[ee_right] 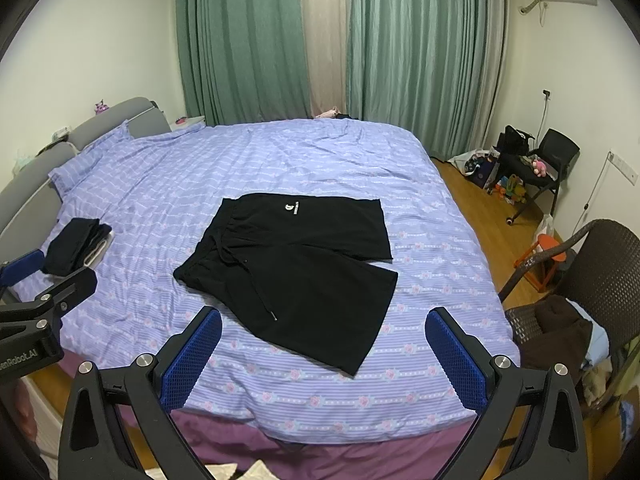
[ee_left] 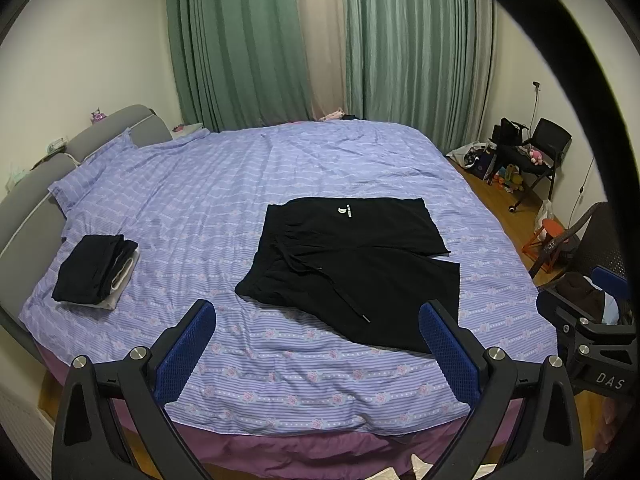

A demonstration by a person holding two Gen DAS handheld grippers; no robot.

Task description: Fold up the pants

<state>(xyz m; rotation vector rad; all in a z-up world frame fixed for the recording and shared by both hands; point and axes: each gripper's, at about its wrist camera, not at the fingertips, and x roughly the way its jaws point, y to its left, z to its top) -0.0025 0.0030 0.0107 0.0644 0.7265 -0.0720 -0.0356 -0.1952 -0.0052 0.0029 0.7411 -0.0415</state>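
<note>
Black shorts (ee_left: 352, 264) (ee_right: 296, 268) lie spread flat on the bed, waistband to the left, legs to the right, drawstring trailing toward me. A small white logo shows near the far edge. My left gripper (ee_left: 320, 320) hovers open above the near edge of the bed, its blue pads (ee_left: 186, 348) wide apart with nothing between them. My right gripper (ee_right: 326, 328) is likewise open above the bed's near edge, just short of the shorts' hem. Each gripper also shows at the side of the other's view.
A stack of folded dark clothes (ee_left: 96, 268) (ee_right: 76, 250) sits on the bed's left side near the grey headboard (ee_left: 36, 200). The purple striped cover (ee_left: 280, 380) spans the bed. A wicker chair (ee_right: 592, 280) with clothes and a black chair (ee_right: 548, 160) stand on the right floor.
</note>
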